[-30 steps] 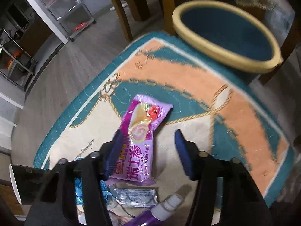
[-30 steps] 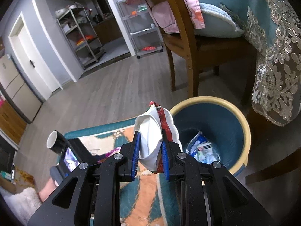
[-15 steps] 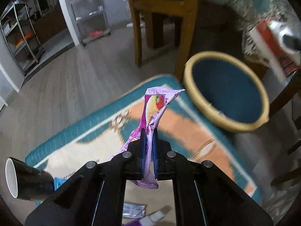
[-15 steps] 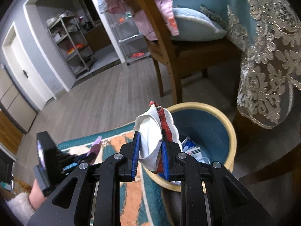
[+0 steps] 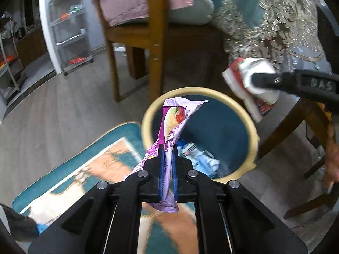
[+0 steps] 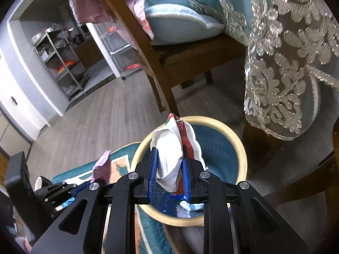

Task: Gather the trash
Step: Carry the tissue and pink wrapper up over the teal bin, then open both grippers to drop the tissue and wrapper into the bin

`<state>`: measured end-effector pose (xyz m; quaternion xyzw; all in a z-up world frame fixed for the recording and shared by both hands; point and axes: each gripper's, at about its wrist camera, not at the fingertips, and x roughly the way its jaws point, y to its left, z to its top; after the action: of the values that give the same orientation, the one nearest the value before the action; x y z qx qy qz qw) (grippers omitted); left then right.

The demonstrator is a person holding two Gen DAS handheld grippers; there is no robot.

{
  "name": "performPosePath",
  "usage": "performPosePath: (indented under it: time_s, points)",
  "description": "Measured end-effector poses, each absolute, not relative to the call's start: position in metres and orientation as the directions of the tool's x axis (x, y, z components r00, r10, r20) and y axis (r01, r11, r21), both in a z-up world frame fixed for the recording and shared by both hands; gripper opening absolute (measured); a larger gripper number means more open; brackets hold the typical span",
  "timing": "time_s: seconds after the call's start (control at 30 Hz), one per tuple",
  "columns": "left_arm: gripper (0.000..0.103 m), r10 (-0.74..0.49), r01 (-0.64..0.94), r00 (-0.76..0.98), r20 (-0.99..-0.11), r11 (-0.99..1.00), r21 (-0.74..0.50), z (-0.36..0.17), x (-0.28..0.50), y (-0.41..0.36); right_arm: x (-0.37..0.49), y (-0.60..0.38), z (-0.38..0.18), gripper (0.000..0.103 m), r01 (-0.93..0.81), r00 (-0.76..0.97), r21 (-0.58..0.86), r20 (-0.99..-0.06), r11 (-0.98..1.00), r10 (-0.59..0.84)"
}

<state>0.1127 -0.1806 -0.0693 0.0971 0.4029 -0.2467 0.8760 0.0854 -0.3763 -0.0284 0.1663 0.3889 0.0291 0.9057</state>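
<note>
My left gripper (image 5: pixel 166 148) is shut on a purple snack wrapper (image 5: pixel 173 122) and holds it up in front of the blue bin with a cream rim (image 5: pixel 253 131). My right gripper (image 6: pixel 169 154) is shut on a crumpled white and red wrapper (image 6: pixel 171 148) above the same bin (image 6: pixel 241 148). In the left wrist view the right gripper (image 5: pixel 253 80) with its wrapper (image 5: pixel 252 72) hovers over the bin's far right rim. In the right wrist view the left gripper (image 6: pixel 84 185) with the purple wrapper (image 6: pixel 102 165) is at the lower left. Some trash (image 5: pixel 199 156) lies in the bin.
The bin stands at the edge of a teal and orange rug (image 5: pixel 118 165). A wooden chair (image 5: pixel 154 42) and a lace tablecloth (image 6: pixel 286 63) are close behind it. A black cup (image 5: pixel 14 220) lies at the rug's left. Metal shelves (image 6: pixel 61 63) stand far back.
My left gripper closed on the purple wrapper, lifted it off the rug and carried it toward the bin. My right gripper moved over the bin with its wrapper still held.
</note>
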Motion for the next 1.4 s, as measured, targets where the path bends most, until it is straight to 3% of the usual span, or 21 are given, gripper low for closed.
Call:
performPosePath:
  time_s: [0.57,0.8,1.1,1.4]
  points:
    - [0.008,-0.360,0.558,0.522,-0.773,0.830,-0.010,-0.095,0.123,-0.224,0.098,-0.375,-0.045,0.025,0.014,0.682,0.331,-0.694,0.944,0.233]
    - [0.035,-0.349,0.520,0.545,-0.762,0.854,-0.019,-0.089,0.125,-0.210,0.098,-0.377,-0.043,0.039,0.021,0.697,0.339,-0.679,0.941,0.229]
    - [0.048,-0.329,0.472,0.575,-0.750,0.881,-0.025,-0.081,0.127,-0.187,0.098,-0.375,-0.039,0.056,0.012,0.712,0.337,-0.664,0.942,0.228]
    - [0.064,-0.301,0.451,0.613,-0.730,0.892,0.011,-0.064,0.115,-0.164,0.096,-0.358,-0.025,0.084,-0.032,0.738,0.309,-0.634,0.951,0.231]
